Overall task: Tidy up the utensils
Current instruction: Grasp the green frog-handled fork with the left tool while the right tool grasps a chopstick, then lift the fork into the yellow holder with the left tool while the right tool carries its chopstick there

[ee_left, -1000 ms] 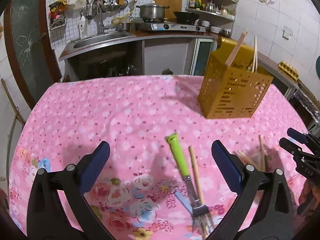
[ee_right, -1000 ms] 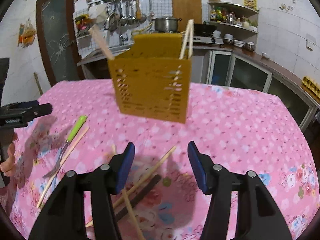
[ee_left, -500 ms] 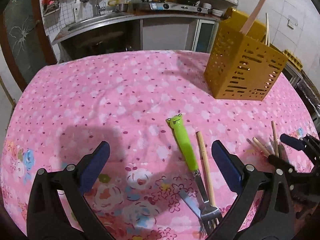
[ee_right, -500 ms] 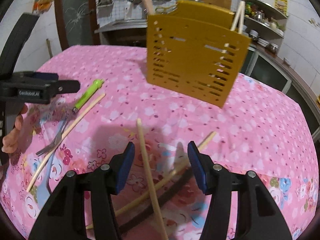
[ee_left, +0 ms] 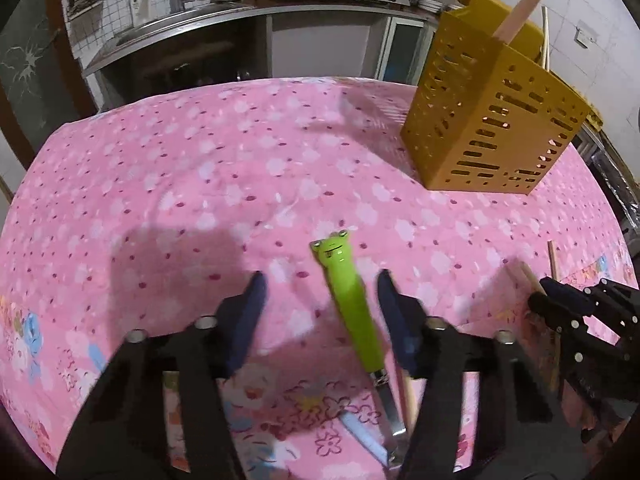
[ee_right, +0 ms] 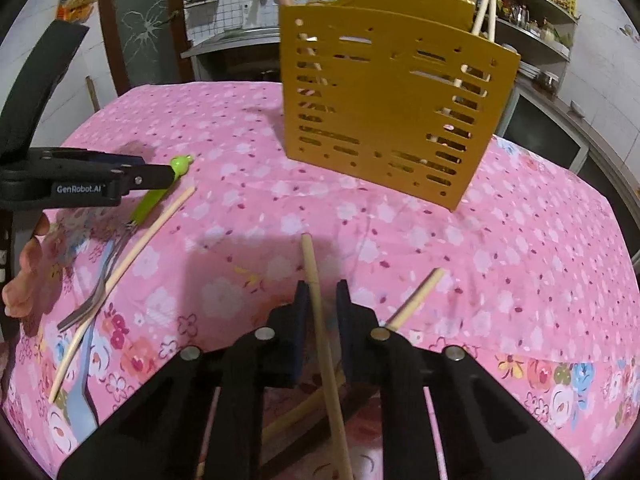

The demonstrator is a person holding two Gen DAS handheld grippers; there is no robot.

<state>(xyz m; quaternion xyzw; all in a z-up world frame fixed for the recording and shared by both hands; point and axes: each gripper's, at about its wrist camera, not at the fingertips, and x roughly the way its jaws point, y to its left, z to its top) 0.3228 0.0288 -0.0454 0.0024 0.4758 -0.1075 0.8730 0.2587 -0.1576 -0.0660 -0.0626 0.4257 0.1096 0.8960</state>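
A green frog-handled fork (ee_left: pixel 349 295) lies on the pink tablecloth (ee_left: pixel 200 184). My left gripper (ee_left: pixel 320 292) is low over it, fingers either side of the handle with a gap, still open. It also shows in the right wrist view (ee_right: pixel 156 196). My right gripper (ee_right: pixel 322 300) has its fingers nearly closed around a wooden chopstick (ee_right: pixel 316 300), small gaps showing. The yellow perforated utensil holder (ee_right: pixel 384 112) stands behind, holding chopsticks and a wooden stick; it also shows in the left wrist view (ee_left: pixel 488 132).
More chopsticks lie on the cloth: one beside the fork (ee_right: pixel 132 256), one to the right of my right gripper (ee_right: pixel 416 300), others under it. A blue-handled utensil (ee_right: pixel 82 392) lies at the lower left. A kitchen counter with sink (ee_left: pixel 224 20) is behind the table.
Both grippers dropped lower and narrowed. The left fingers came in around the green fork handle. The right fingers closed in around the chopstick.
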